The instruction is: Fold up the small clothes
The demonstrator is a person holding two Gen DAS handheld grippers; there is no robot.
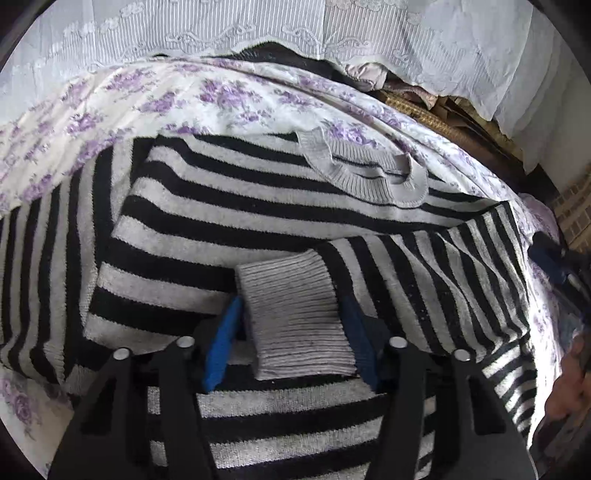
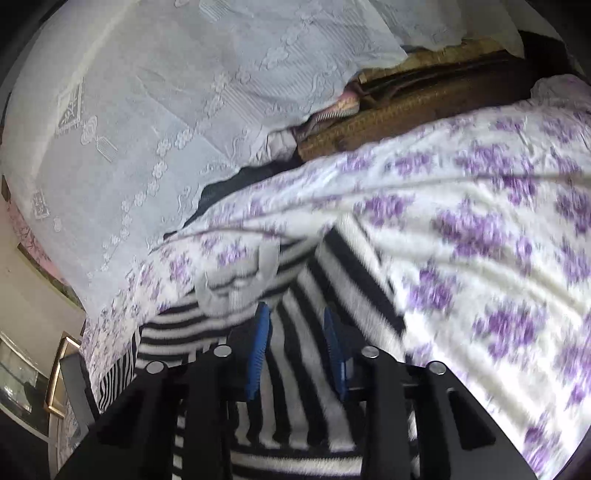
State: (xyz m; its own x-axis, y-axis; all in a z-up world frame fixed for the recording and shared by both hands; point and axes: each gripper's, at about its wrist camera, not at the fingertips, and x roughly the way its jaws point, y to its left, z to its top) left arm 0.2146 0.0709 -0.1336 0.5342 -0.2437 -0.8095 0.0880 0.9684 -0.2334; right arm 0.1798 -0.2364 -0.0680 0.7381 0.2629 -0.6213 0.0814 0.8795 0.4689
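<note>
A black-and-grey striped sweater [image 1: 229, 206] lies flat on a floral bedsheet [image 1: 221, 96]. Its grey collar [image 1: 369, 177] points away from me, and one sleeve [image 1: 443, 273] is folded across the body. That sleeve's grey ribbed cuff [image 1: 295, 310] lies flat and unbunched between the blue pads [image 1: 221, 339] of my left gripper [image 1: 291, 306], whose jaws stand apart at the cuff's edges. In the blurred right wrist view my right gripper [image 2: 295, 312] hovers over the striped sweater [image 2: 295, 387] near the collar [image 2: 236, 288]. Its jaws stand slightly apart, with nothing pinched between them.
A white lace curtain [image 1: 184, 29] hangs behind the bed. A brown woven piece [image 2: 406, 107] sits at the sheet's [image 2: 480, 221] far edge. A person's hand [image 1: 565, 384] shows at the right rim. Framed furniture [image 2: 55, 380] stands beyond the bed's left side.
</note>
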